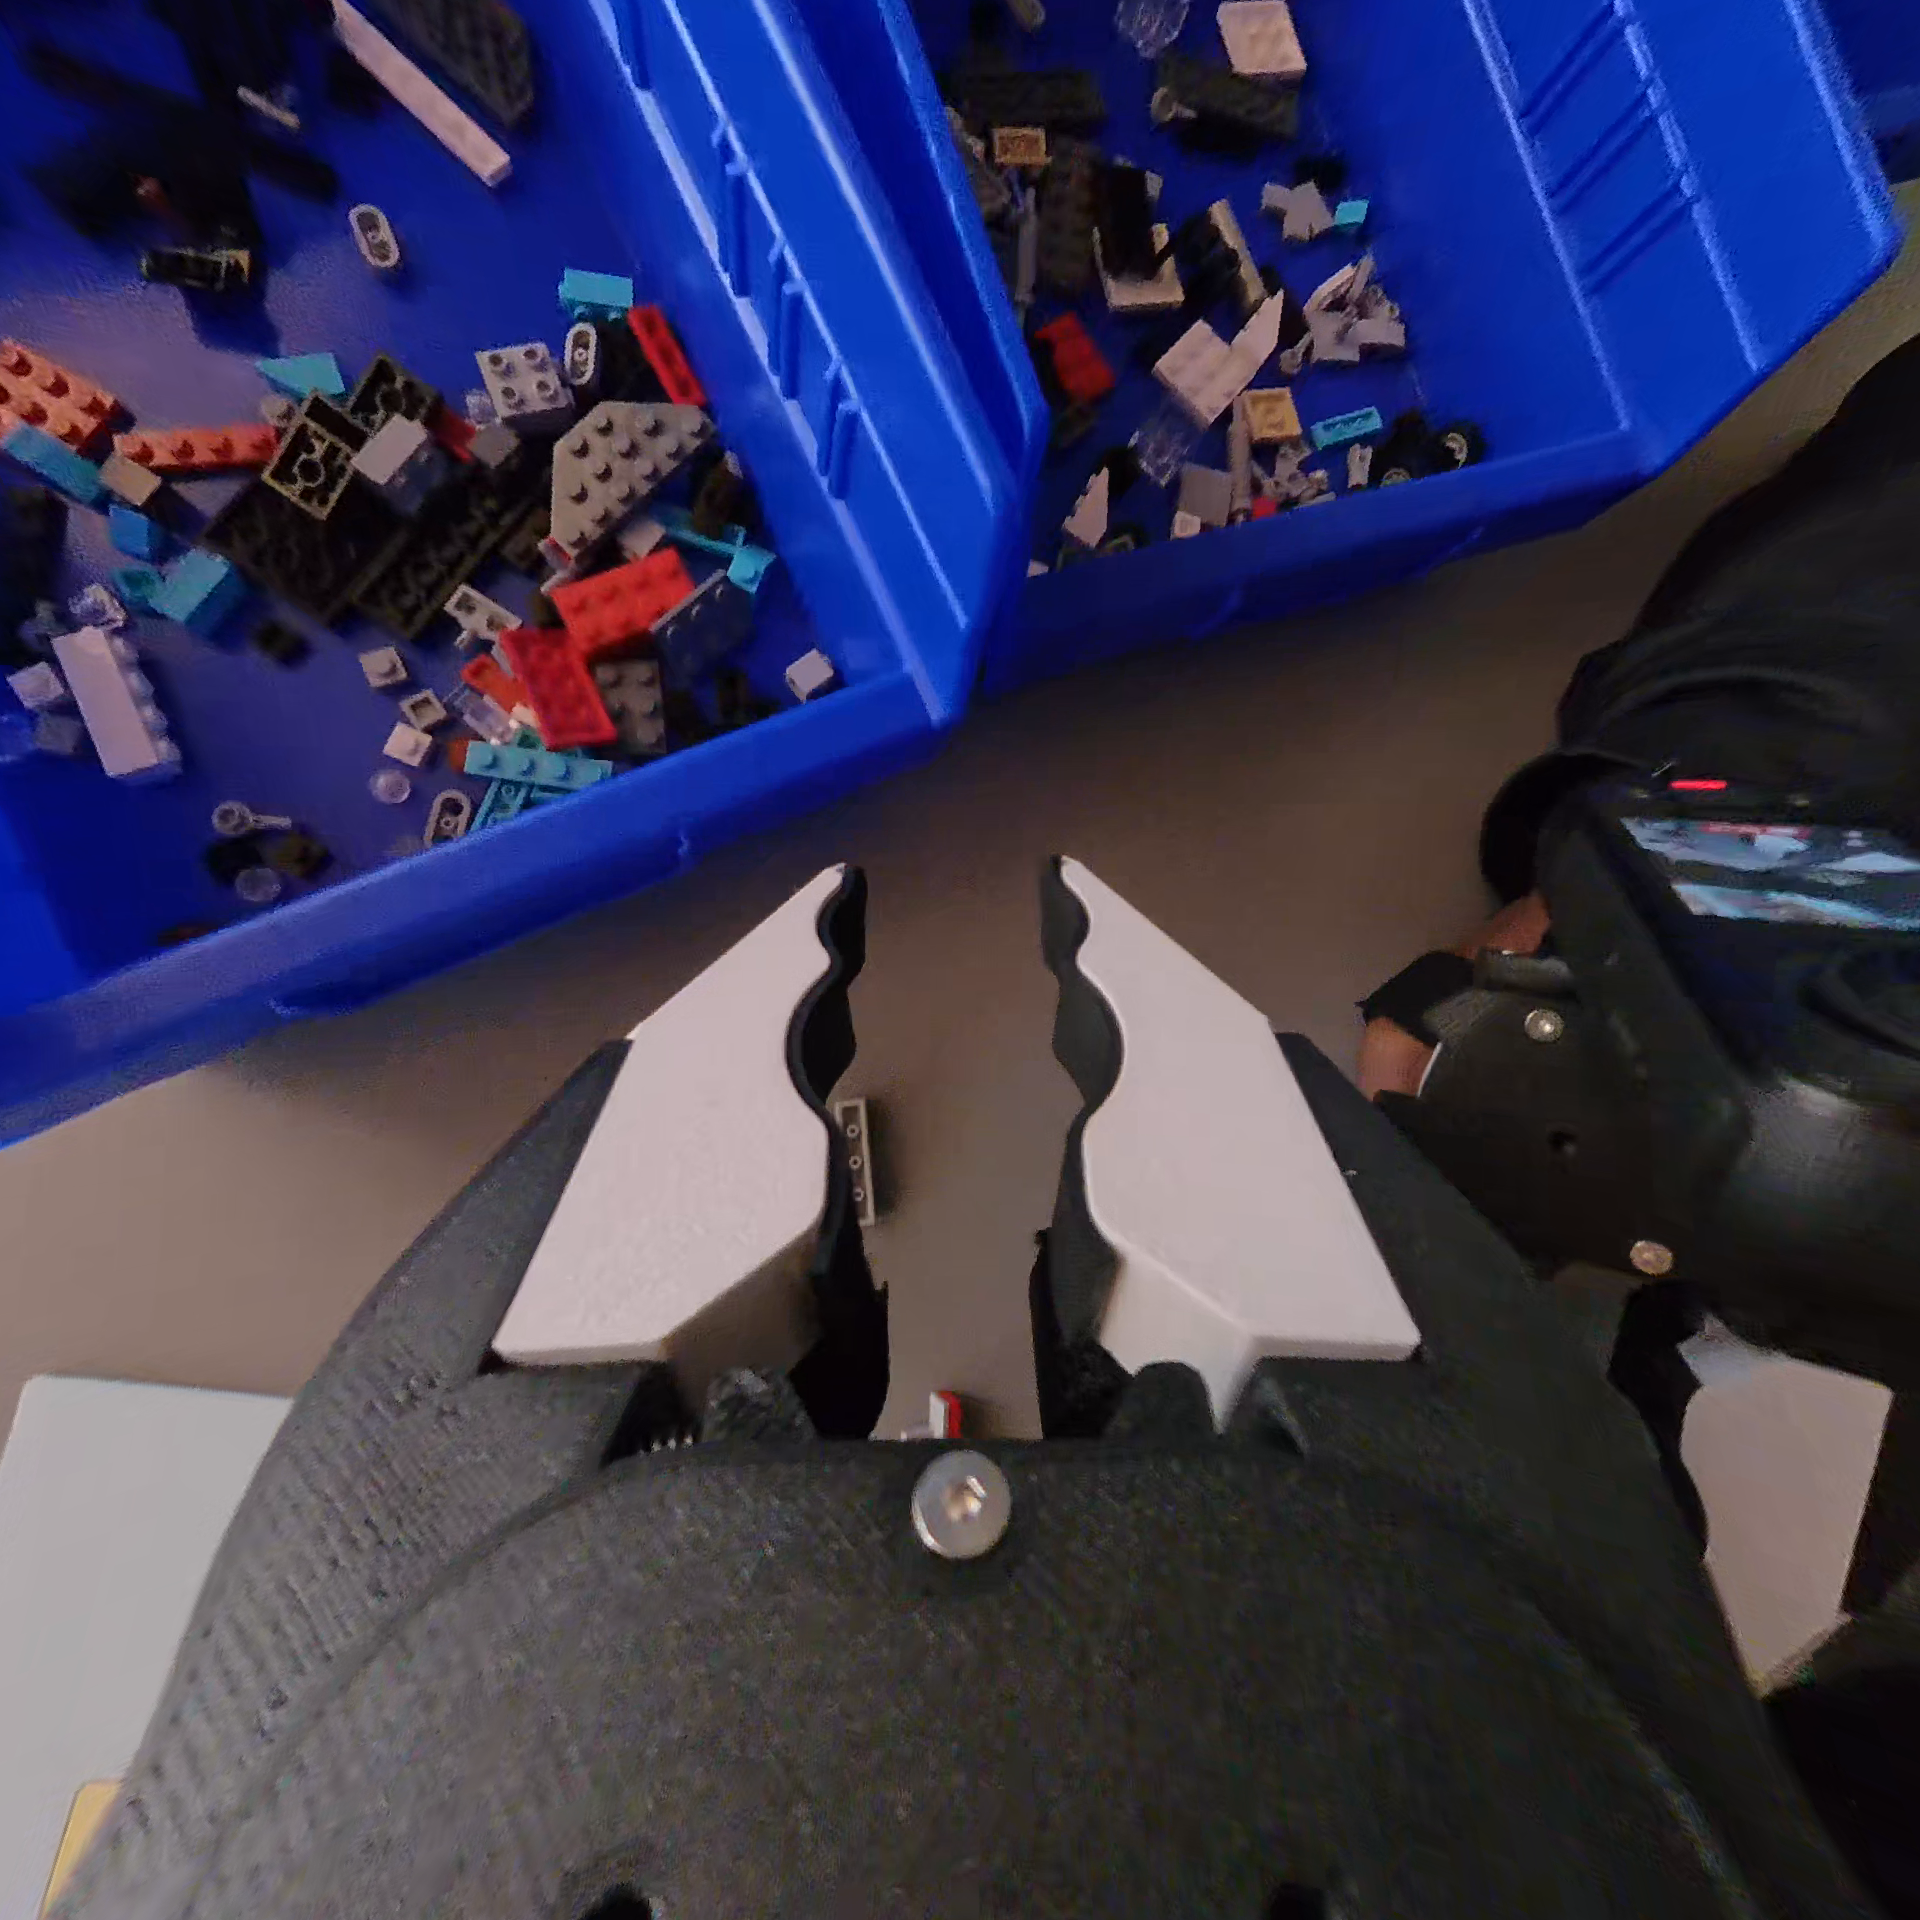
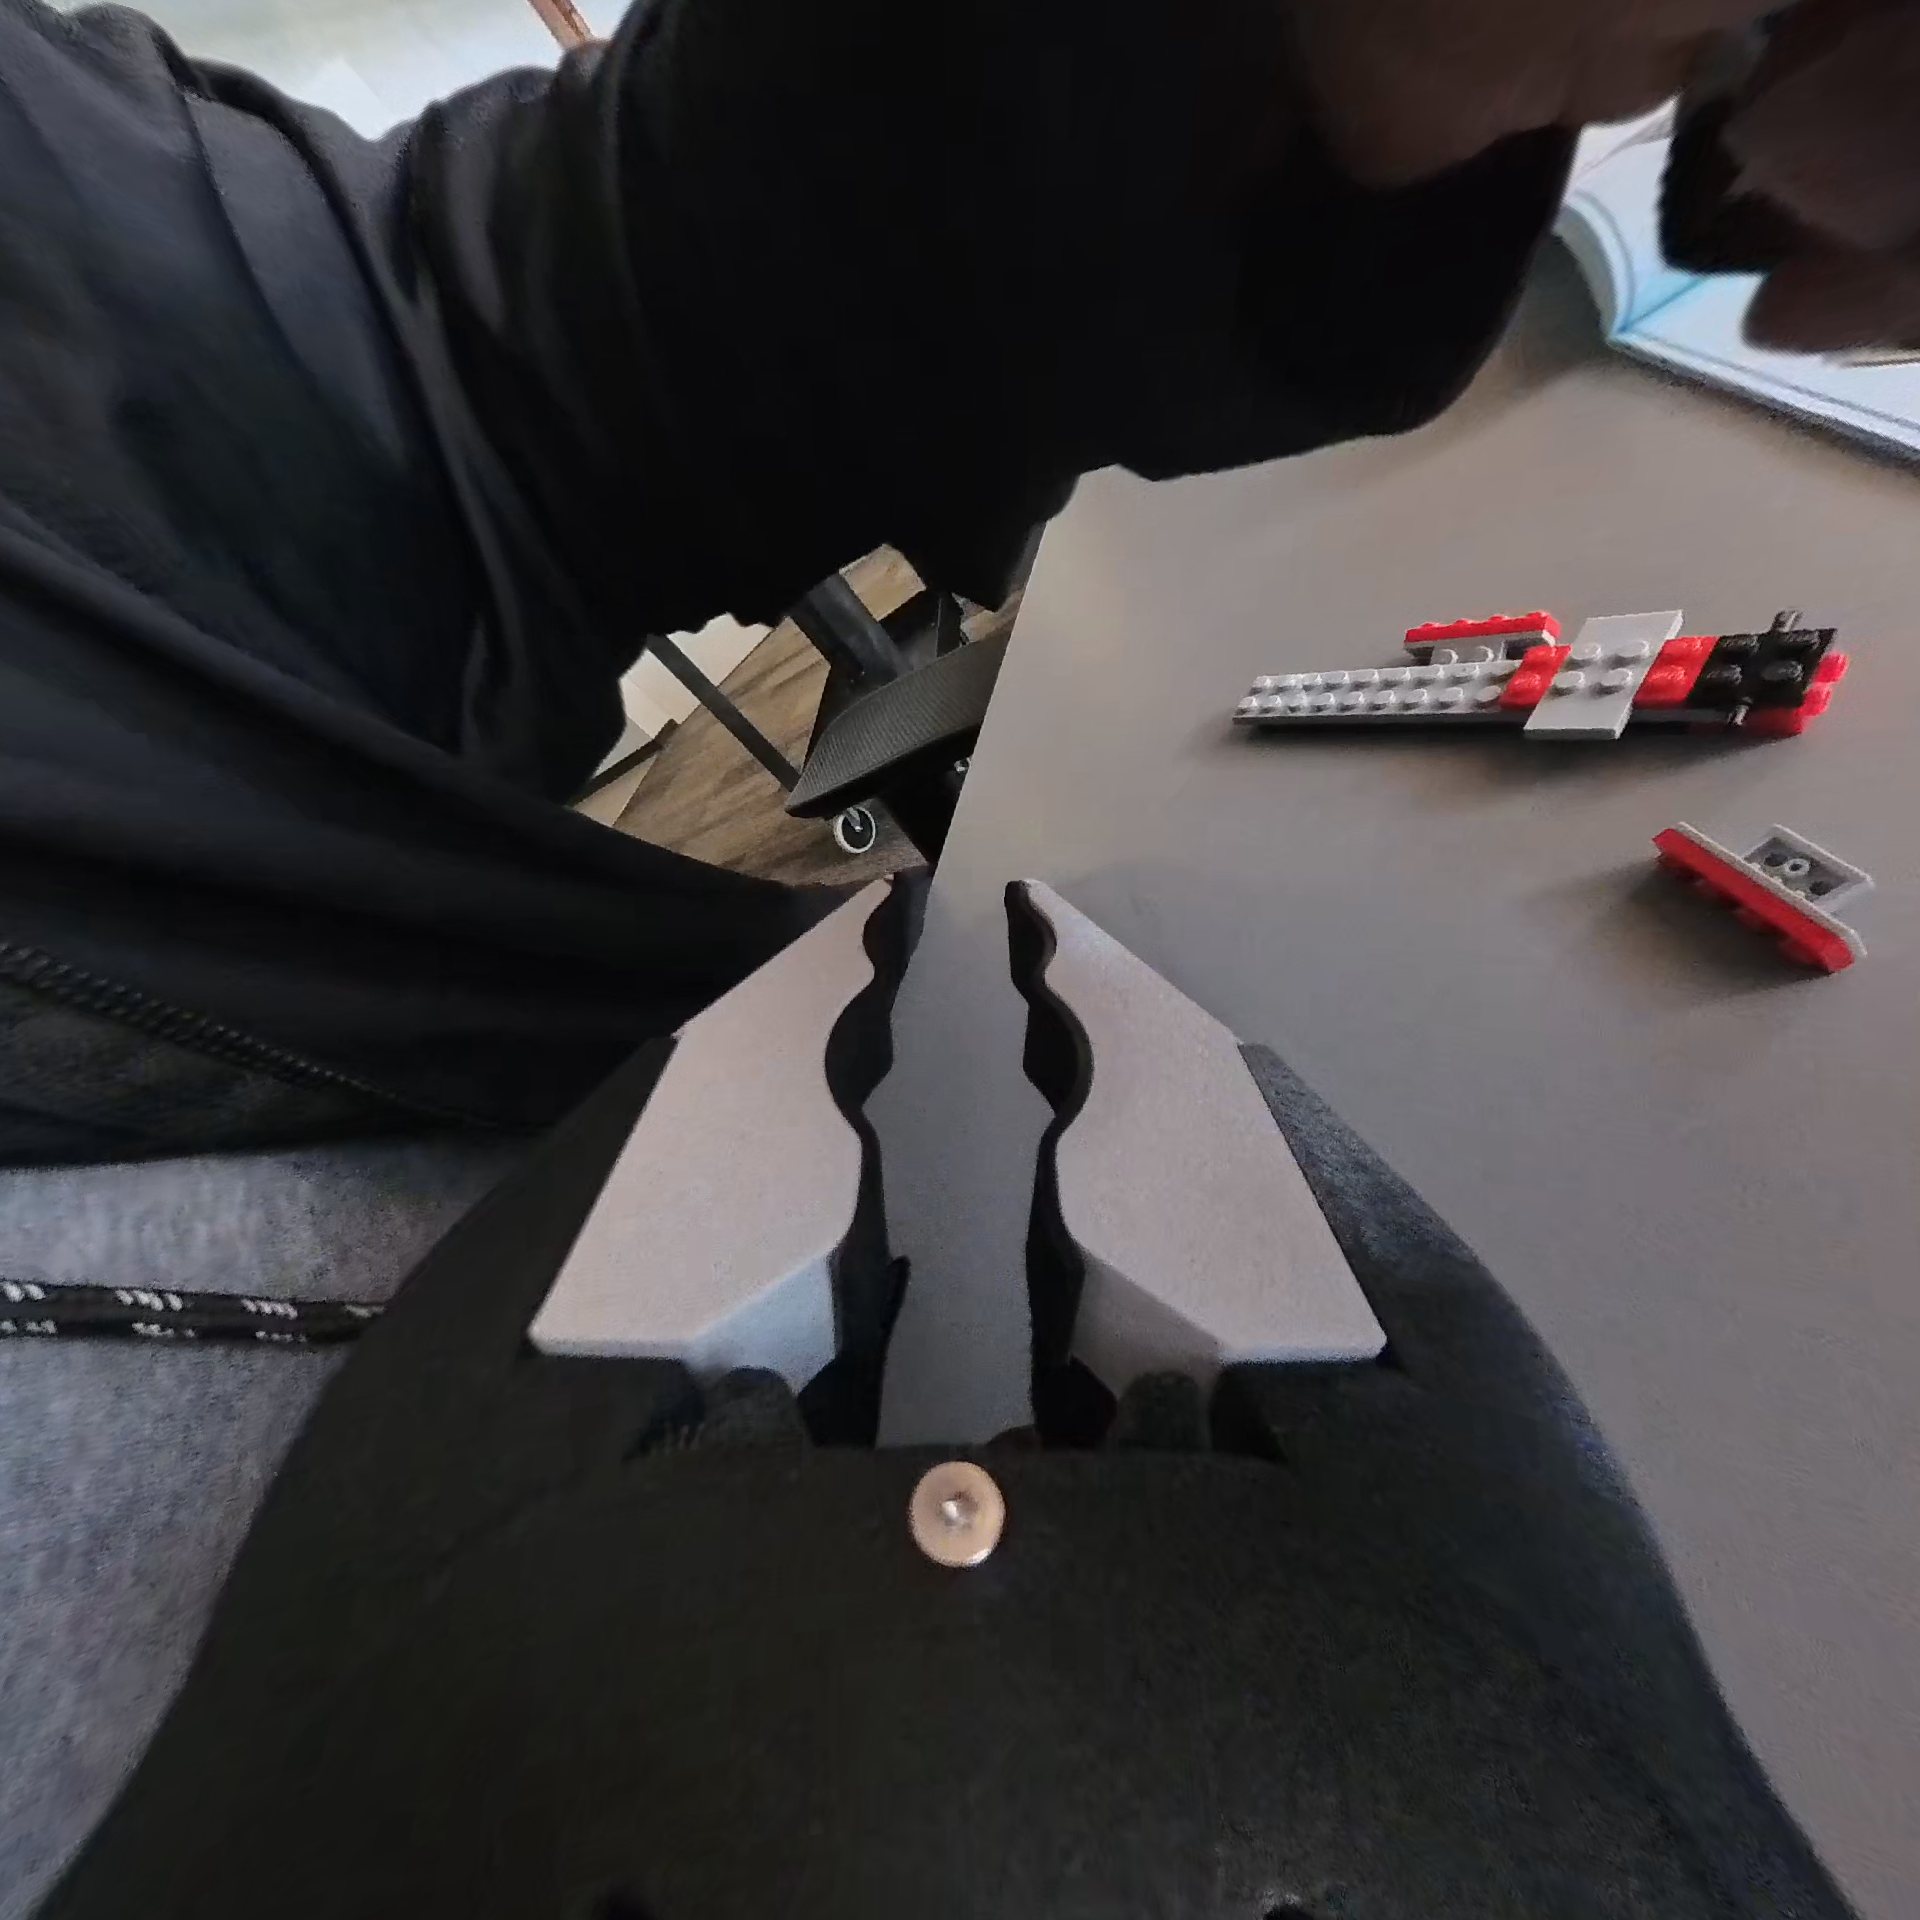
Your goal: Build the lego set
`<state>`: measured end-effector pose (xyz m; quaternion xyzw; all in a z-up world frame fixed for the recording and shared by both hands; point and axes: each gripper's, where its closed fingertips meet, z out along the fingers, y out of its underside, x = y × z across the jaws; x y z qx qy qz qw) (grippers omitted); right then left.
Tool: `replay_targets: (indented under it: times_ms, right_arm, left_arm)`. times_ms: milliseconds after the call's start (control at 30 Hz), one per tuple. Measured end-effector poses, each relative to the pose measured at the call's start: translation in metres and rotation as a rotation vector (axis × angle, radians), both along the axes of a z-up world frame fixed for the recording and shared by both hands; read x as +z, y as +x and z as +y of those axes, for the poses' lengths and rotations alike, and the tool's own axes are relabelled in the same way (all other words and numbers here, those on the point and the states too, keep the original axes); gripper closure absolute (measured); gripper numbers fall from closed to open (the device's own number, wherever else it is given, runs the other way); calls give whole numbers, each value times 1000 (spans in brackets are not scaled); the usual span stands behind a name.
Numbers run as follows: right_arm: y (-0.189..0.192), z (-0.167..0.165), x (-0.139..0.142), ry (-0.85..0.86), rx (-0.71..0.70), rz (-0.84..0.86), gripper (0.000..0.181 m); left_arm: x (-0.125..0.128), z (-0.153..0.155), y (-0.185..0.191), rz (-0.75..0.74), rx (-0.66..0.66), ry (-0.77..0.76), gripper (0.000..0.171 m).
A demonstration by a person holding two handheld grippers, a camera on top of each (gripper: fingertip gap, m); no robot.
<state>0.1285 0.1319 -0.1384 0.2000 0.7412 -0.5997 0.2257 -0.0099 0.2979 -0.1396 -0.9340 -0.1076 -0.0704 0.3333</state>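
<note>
My left gripper (image 1: 954, 883) is open and empty above the grey table. A small grey plate piece (image 1: 862, 1158) lies on the table beside its left finger, part hidden by it. Two blue bins of loose lego pieces stand beyond: one at the left (image 1: 520, 883), one at the right (image 1: 1299, 582). My right gripper (image 2: 951, 888) is open and empty at the table's near edge. The partly built grey, red and black lego model (image 2: 1538, 675) lies flat to its right, and a small red and grey sub-assembly (image 2: 1766, 904) lies nearer.
The other gripper and the hand holding it (image 1: 1621, 1060) show at the right of the left wrist view. A person's dark sleeve (image 2: 727, 312) fills the upper left of the right wrist view. An open booklet (image 2: 1714, 343) lies at the far right. White paper (image 1: 104, 1558) lies at the lower left. Some 20 centimeters of space lies between my two pairs of fingers.
</note>
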Motion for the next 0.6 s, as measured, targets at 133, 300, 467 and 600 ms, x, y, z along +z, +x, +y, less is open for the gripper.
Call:
replay_targets:
  times_ms: [133, 300, 467, 600]
  right_arm:
    - [0, 0, 0, 3, 0, 3, 160]
    - [1, -1, -1, 8, 4, 1, 160]
    - [1, -1, -1, 9, 4, 1, 160]
    - [1, -1, -1, 9, 4, 3, 160]
  left_arm:
    - [-4, 4, -1, -11, 7, -7, 137]
    - [-10, 5, 0, -24, 8, -16, 137]
    - [-10, 8, 0, -24, 5, -13, 137]
    - [-5, 13, 2, -14, -11, 8, 137]
